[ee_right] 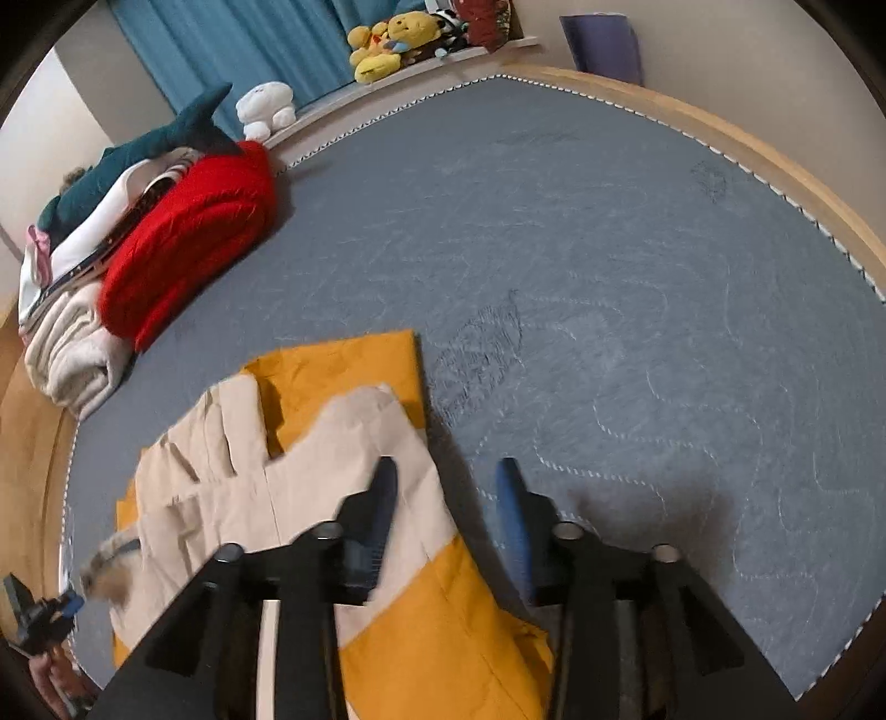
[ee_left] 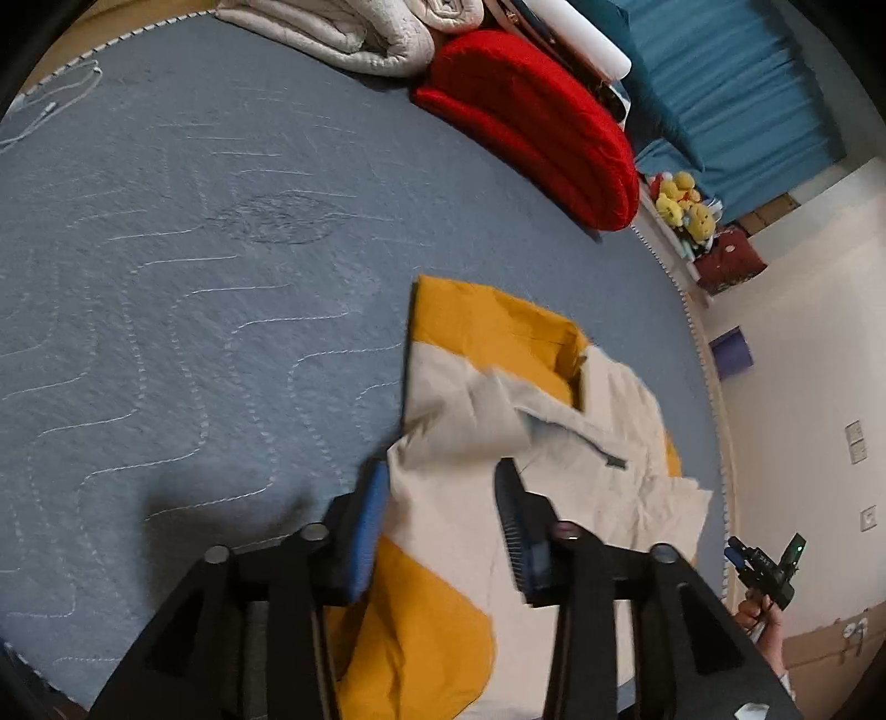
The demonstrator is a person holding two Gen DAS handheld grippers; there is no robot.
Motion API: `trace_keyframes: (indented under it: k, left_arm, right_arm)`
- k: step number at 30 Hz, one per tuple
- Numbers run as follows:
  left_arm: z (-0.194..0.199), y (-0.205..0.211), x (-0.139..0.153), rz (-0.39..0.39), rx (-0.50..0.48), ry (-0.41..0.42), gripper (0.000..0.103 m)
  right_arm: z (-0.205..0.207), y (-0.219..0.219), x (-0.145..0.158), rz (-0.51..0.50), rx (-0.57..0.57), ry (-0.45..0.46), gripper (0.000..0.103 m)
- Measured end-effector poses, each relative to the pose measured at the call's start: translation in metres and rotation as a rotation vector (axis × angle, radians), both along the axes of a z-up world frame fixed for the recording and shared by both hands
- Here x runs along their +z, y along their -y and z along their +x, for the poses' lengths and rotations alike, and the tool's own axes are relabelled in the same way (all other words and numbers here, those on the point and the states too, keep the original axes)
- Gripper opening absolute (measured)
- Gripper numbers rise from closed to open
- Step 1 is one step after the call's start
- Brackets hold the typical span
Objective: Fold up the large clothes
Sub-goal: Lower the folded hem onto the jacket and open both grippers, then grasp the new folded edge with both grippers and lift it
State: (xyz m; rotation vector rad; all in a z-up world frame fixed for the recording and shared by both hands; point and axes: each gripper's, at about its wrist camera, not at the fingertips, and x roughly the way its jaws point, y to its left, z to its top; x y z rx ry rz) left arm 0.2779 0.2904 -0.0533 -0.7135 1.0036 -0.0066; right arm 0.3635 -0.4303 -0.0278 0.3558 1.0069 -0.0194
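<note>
A large cream and mustard-yellow garment point(ee_left: 498, 443) lies partly folded on the blue-grey quilted bed point(ee_left: 194, 277). My left gripper point(ee_left: 440, 482) is open, hovering over the garment's near left edge, nothing between its blue pads. In the right wrist view the same garment point(ee_right: 332, 471) lies at lower left on the bed point(ee_right: 637, 304). My right gripper point(ee_right: 448, 482) is open and empty above the garment's right edge. The right gripper also shows in the left wrist view point(ee_left: 767, 565) at the far right; the left one shows in the right wrist view point(ee_right: 41, 612) at the lower left.
A red folded blanket point(ee_left: 542, 122) and a cream quilt point(ee_left: 354, 33) lie at the bed's far side, with more stacked items. Plush toys point(ee_right: 393, 44) sit on a ledge by blue curtains point(ee_left: 736, 99). The wooden bed rim point(ee_right: 775, 166) bounds the mattress.
</note>
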Motion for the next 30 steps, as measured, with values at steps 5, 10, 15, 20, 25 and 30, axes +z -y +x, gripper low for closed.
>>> trace_keyframes:
  k: [5, 10, 15, 20, 25, 30]
  left_arm:
    - [0.009, 0.023, -0.022, 0.071, -0.096, -0.097, 0.048]
    - [0.03, 0.035, -0.041, 0.117, -0.126, -0.168, 0.053]
    - [0.045, 0.037, -0.06, 0.084, -0.112, -0.227, 0.053]
    - [0.052, 0.043, -0.057, 0.097, -0.146, -0.205, 0.009]
    - [0.046, 0.046, -0.014, 0.162, -0.129, -0.038, 0.002]
    - [0.038, 0.038, 0.014, 0.18, -0.037, 0.089, 0.001]
  right_arm:
    - [-0.006, -0.011, -0.039, 0.026, 0.136, -0.16, 0.046]
    - [-0.003, -0.029, -0.067, -0.047, 0.248, -0.252, 0.046]
    - [-0.001, -0.039, -0.084, -0.081, 0.317, -0.3, 0.046]
    - [-0.006, -0.049, -0.065, -0.12, 0.345, -0.218, 0.009]
    - [-0.018, -0.058, -0.026, -0.144, 0.358, -0.065, 0.004]
    - [-0.029, -0.047, 0.017, -0.107, 0.271, 0.104, 0.004]
